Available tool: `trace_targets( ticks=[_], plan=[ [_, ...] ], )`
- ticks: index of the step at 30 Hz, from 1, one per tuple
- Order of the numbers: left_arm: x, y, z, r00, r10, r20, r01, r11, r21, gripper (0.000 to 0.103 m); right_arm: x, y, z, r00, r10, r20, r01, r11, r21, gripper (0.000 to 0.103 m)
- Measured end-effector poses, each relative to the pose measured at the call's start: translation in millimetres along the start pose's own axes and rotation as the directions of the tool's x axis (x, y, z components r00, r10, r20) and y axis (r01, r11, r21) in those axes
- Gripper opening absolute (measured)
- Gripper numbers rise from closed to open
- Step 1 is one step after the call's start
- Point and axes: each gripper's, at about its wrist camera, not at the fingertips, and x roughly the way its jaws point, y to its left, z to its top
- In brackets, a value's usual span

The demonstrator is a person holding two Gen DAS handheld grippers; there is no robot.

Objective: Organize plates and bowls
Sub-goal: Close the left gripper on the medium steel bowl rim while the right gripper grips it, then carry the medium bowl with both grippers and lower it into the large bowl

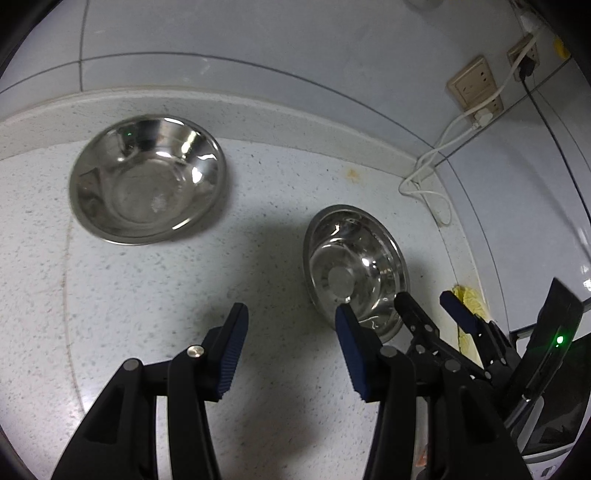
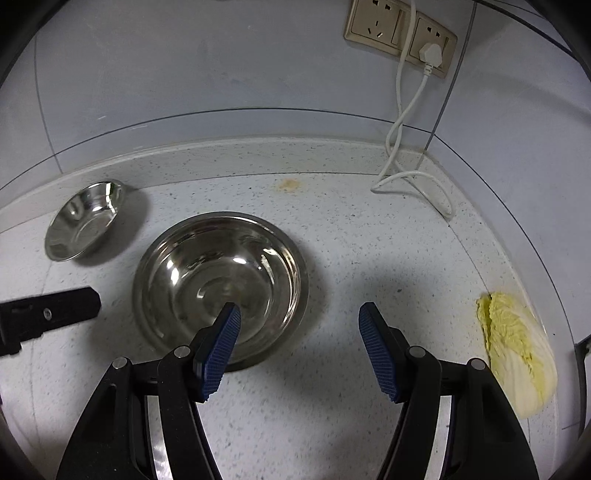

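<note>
Two steel bowls are seen on the speckled countertop (image 2: 332, 236), both holding nothing: the nearer bowl (image 2: 221, 284) just before the right gripper (image 2: 299, 314), the far bowl (image 1: 147, 184) by the backsplash. Both the right and the left gripper (image 1: 291, 314) are held with jaws spread, nothing pinched. A napa cabbage (image 2: 517, 350) is left lying rightward.

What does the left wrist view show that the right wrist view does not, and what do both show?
Only the left wrist view: the left claw, open, and a black plugged cable.
Only the right wrist view: the whole cabbage, lying on the counter to the right.
Both: the two steel bowls, far bowl and near bowl, the right claw, open, the sockets and the white cord.
</note>
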Motion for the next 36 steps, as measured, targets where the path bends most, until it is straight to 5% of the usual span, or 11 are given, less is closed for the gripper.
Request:
trace_targets(
  ticks=[16, 21, 25, 27, 36],
  plan=[
    [44, 0, 19, 0.999, -0.014, -0.029, 0.012, 0.998, -0.059, 0.047, 36, -10, 8, 0.999, 0.010, -0.047, -0.008, 0.999, 0.041, 0.065],
    [55, 4, 21, 0.996, -0.074, -0.039, 0.071, 0.994, -0.084, 0.044, 44, -10, 5, 0.997, 0.017, -0.071, -0.014, 0.999, 0.038, 0.042],
    [63, 3, 21, 0.992, -0.120, -0.051, 0.115, 0.989, -0.090, 0.024, 46, -7, 4, 0.997, 0.029, -0.072, -0.027, 0.999, 0.024, 0.020],
    [63, -1, 20, 0.990, -0.130, -0.047, 0.127, 0.990, -0.064, 0.016, 44, -3, 4, 0.997, 0.027, -0.069, -0.027, 1.000, 0.009, 0.018],
    [52, -5, 15, 0.988, -0.152, -0.041, 0.149, 0.987, -0.054, 0.012, 27, 0, 2, 0.998, 0.044, -0.043, -0.044, 0.999, 0.001, 0.015]
  ],
)
